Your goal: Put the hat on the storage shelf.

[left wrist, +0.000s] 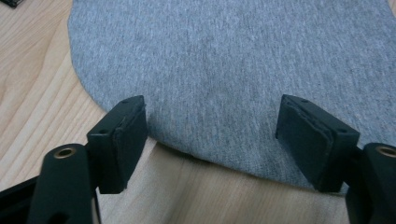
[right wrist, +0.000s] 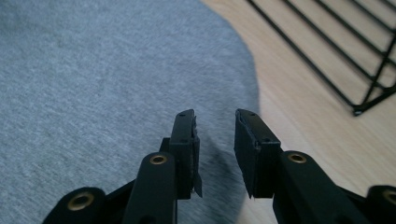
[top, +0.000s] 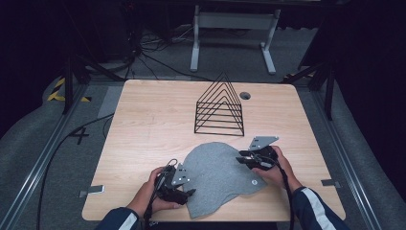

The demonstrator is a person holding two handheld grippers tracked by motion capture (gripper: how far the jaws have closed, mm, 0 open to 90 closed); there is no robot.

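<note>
**Two hand-held grippers at the edges of a grey cloth**

A grey cloth [top: 218, 175] lies flat on the near half of the wooden tabletop [top: 143, 124], on the person's side of the black wire rack [top: 220, 108], which stands well apart from it toward the far edge. The person's forearms enter from the near edge of the tabletop, one on each side of the cloth. The left hand [top: 151, 191] sits at the cloth's left near edge and holds the left gripper [top: 184, 194] low and roughly level, pointing across the cloth. In the left gripper view, its jaws stand wide apart, one at either side of a stretch of the cloth's curved hem [left wrist: 205, 156]; the pads do not press on the fabric. The right hand [top: 275, 167] rests at the cloth's right edge, on the side nearer the rack, with the right gripper [top: 242, 159] aimed inward over the cloth. In the right gripper view, its jaws are drawn close with a narrow gap left between them, poised over the cloth's edge [right wrist: 243, 88]; nothing is seen caught between the pads.
</note>
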